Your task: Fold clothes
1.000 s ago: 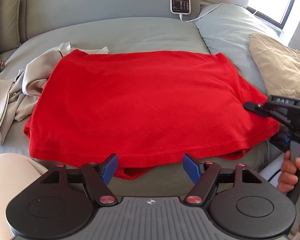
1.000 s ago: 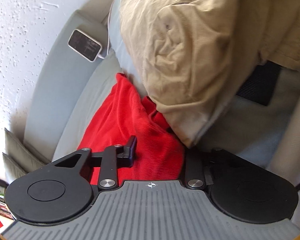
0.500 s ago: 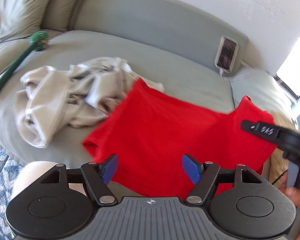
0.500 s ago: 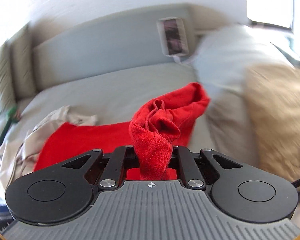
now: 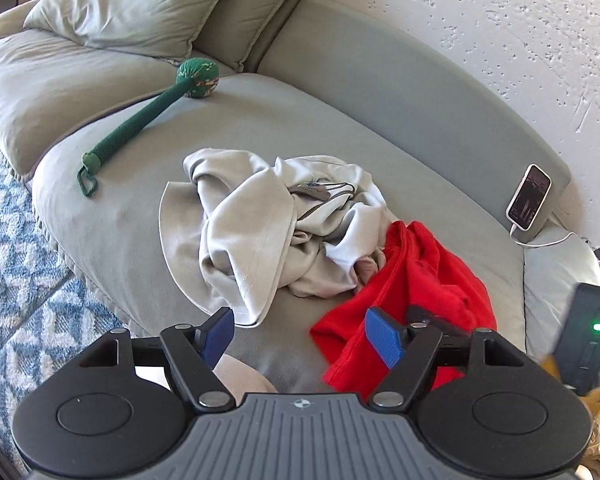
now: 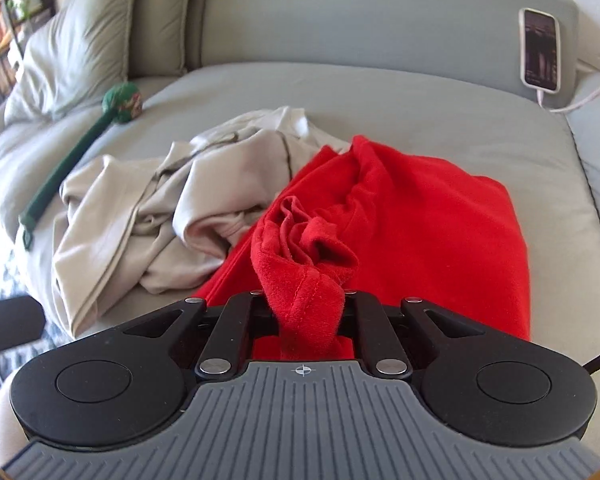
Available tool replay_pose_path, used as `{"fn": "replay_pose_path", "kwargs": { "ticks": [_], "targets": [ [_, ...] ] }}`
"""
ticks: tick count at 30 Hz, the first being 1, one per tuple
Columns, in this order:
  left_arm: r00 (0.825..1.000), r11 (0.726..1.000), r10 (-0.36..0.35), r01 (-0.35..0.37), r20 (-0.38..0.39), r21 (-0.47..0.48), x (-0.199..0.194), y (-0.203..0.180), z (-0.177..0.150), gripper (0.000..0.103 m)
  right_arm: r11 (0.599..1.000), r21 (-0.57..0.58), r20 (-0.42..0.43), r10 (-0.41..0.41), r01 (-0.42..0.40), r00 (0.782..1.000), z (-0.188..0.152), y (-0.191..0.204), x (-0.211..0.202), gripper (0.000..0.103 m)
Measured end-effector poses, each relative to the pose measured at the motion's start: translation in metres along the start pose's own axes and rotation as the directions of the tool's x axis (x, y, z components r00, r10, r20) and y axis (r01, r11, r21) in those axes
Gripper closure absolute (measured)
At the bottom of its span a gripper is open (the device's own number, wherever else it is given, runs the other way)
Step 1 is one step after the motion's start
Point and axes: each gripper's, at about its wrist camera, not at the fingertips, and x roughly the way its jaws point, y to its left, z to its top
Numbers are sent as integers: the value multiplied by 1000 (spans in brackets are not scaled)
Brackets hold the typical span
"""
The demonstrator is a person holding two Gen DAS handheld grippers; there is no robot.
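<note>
A red garment (image 6: pixel 412 232) lies bunched on the grey sofa seat (image 6: pixel 380 96), its left edge against a crumpled beige garment (image 6: pixel 140 208). My right gripper (image 6: pixel 306 308) is shut on a twisted corner of the red cloth, which rises out of the jaws. In the left wrist view the red garment (image 5: pixel 428 280) sits at lower right beside the beige pile (image 5: pixel 268 224). My left gripper (image 5: pixel 300 338) hangs open above the seat's front edge with nothing between its blue pads (image 5: pixel 382 340); the red cloth lies behind the right pad.
A green padded stick with a ball head (image 5: pixel 148 116) lies at the seat's left. A phone (image 5: pixel 529 197) on a white cable leans on the backrest. Grey cushions (image 5: pixel 132 4) sit far left. Patterned blue rug (image 5: pixel 16 248) below. The other gripper's dark body (image 5: pixel 592 336) is at right.
The flat red garment has been gathered and pulled left into a bunch by my right gripper, which closed on its corner. Both views swung left, bringing the beige pile and green stick into view.
</note>
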Motion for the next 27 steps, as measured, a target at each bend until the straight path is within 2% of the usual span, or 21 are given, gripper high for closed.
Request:
{"fn": "replay_pose_path", "kwargs": {
  "ticks": [3, 7, 11, 14, 17, 18, 20, 23, 27],
  "targets": [
    [1000, 1000, 0, 0, 0, -19, 3, 3, 2, 32, 997, 64, 57, 28, -32, 998, 3, -11, -15, 91],
    [1000, 1000, 7, -7, 5, -19, 5, 3, 3, 32, 997, 65, 83, 46, -52, 995, 5, -6, -28, 91],
    [1000, 1000, 19, -19, 12, -23, 3, 3, 4, 32, 999, 28, 69, 32, -34, 997, 3, 7, -35, 91],
    [999, 999, 32, -32, 19, -27, 0, 5, 4, 32, 998, -12, 27, 67, -67, 997, 0, 14, -30, 89],
    [998, 998, 48, -47, 38, -34, -5, 6, 5, 32, 984, -40, -41, 172, -174, 984, -1, 15, -25, 62],
    [998, 998, 51, -50, 46, -37, -6, 6, 5, 32, 973, -19, -62, 227, -229, 972, -3, 11, -26, 55],
    [997, 999, 46, -45, 57, -29, -9, 4, 3, 32, 957, 28, -57, 289, -288, 956, -6, -3, -38, 55],
    [998, 1000, 25, -26, 56, 11, -7, -5, -2, 31, 953, 70, -41, 297, -294, 954, -15, -32, -66, 55],
    [999, 994, -15, 11, 32, 106, 7, -34, -13, 31, 952, 161, 63, 254, -261, 965, -30, -80, -102, 55]
  ]
}}
